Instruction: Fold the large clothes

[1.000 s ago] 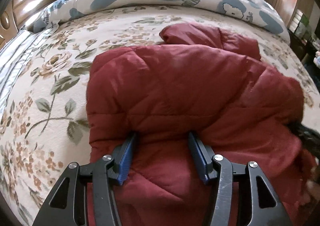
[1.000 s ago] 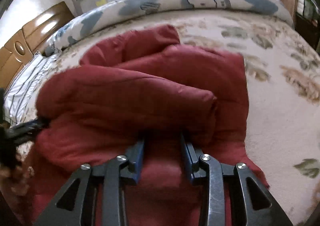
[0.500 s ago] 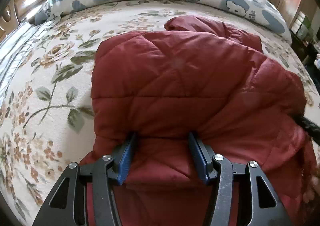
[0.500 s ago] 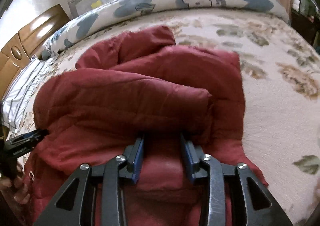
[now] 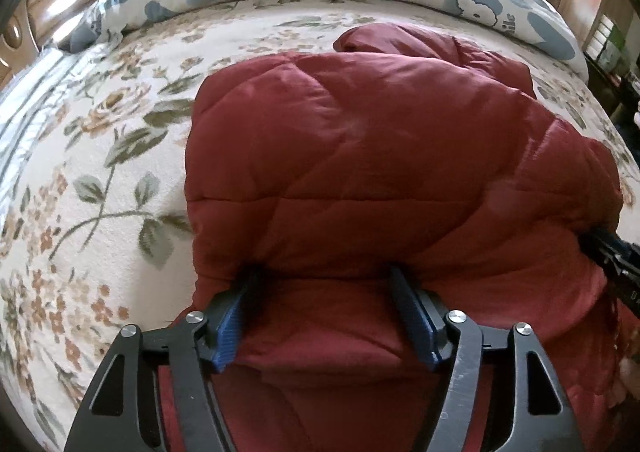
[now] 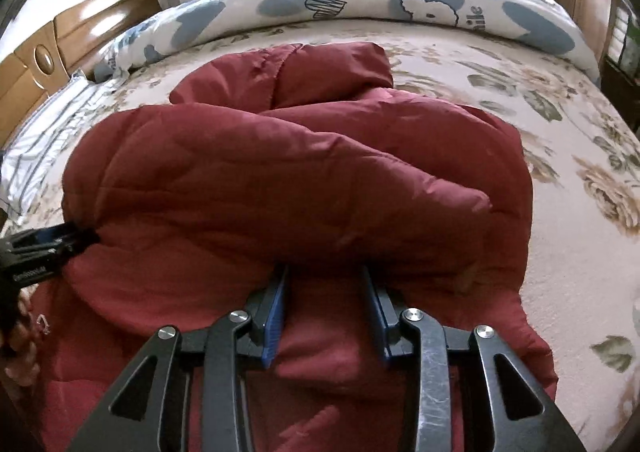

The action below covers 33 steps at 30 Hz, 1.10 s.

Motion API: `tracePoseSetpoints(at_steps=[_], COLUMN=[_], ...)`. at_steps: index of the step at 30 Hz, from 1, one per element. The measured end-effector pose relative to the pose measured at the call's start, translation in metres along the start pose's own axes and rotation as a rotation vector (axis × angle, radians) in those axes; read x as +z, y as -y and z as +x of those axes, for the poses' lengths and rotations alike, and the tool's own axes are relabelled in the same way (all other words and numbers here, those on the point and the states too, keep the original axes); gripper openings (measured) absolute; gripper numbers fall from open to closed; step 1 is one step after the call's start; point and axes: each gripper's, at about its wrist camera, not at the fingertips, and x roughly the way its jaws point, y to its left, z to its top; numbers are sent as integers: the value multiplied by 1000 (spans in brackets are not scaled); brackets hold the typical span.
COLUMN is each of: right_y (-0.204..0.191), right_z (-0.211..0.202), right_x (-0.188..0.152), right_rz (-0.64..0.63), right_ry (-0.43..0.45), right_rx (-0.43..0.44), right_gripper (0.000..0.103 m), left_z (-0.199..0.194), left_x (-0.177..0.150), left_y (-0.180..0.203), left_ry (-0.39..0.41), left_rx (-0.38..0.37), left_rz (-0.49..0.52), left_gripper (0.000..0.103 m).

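Left wrist view: your left gripper [image 5: 326,292] pinches the red padded jacket [image 5: 380,156] low in frame, mid-fold on the floral bed cover [image 5: 100,156]. Right wrist view: your right gripper [image 6: 326,292] pinches it too; next, carry the fold toward the upper frame.

The left gripper [image 5: 326,308] is a black frame of flat linkage arms with triangular cut-outs, pinned by four round silver screws in a row behind the fingers. Its fingers [image 5: 230,326] carry blue ribbed pads on their inner faces, and the arm beside the right-hand pad is scuffed with pale scratches. The right gripper [image 6: 326,310] is built the same: black links, silver screw heads, blue ribbed pads [image 6: 275,322], scratches on the right-hand arm. Far to its left the other tool's black body bears small white lettering, too small to read, with bare skin of a hand [image 6: 18,336] below it.
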Motion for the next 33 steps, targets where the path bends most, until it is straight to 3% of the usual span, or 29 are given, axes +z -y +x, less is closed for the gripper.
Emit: tracePoseSetpoints(at_steps=[7, 10, 14, 20, 24, 33], right_y=[9, 12, 13, 12, 11, 7], right_z=[-10, -30, -57, -91, -105, -136], right_x=[1, -2, -10, -27, -40, -76], right_rz=[66, 100, 115, 112, 119, 124], right_ry=[-1, 18, 40, 58, 54, 65], right_rx=[52, 76, 100, 139, 168, 209], right_gripper=[36, 39, 39, 39, 48, 54], left_z=[-3, -20, -43, -73, -93, -119], left_x=[3, 2, -9, -39, -65, -107], left_y=[-4, -14, -23, -35, -48, -63], left_ry=[-5, 4, 32, 33, 33, 13], left_rx=[-16, -48, -33, -34, -40, -55], left_rz=[-15, -56, -78, -101, -133, -186], left_gripper=[70, 69, 68, 68, 68, 68])
